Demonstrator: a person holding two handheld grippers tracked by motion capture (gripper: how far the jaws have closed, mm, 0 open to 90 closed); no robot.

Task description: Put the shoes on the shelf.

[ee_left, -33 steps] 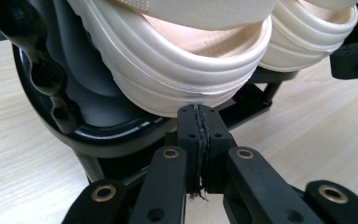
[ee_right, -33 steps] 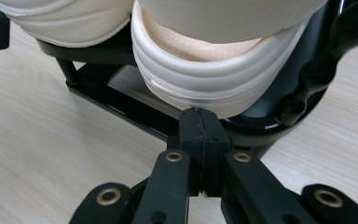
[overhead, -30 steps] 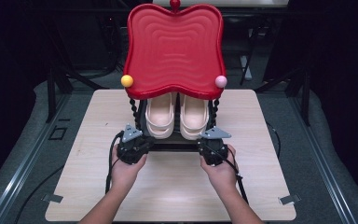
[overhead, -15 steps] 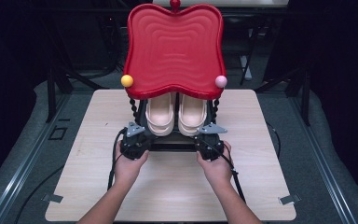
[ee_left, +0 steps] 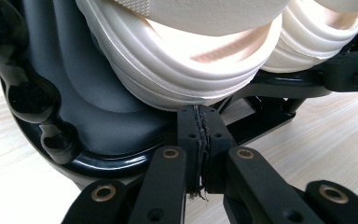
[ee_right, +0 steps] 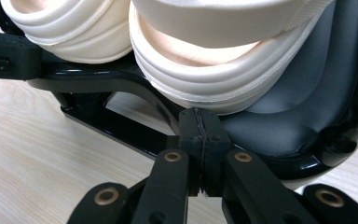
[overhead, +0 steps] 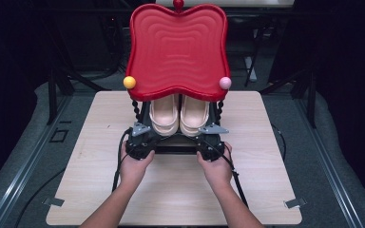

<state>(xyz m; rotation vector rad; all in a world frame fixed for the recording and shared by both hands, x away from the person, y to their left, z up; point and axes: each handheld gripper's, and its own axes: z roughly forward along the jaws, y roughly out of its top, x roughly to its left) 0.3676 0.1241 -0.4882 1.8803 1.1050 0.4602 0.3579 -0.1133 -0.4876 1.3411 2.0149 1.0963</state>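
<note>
Both tools (overhead: 141,137) (overhead: 209,138) have crept forward, jaws closed, touching the sandals' (overhead: 178,115) heels.

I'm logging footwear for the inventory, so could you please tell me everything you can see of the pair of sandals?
The sandals are cream, thick-soled platforms with ribbed, layered sole edges and a broad strap over each, of a rubbery or foam look. They sit side by side on the black lower shelf of a rack, under its red tray. In the gripper views the shut left gripper and right gripper sit just below the sole edges; contact cannot be told.
</note>
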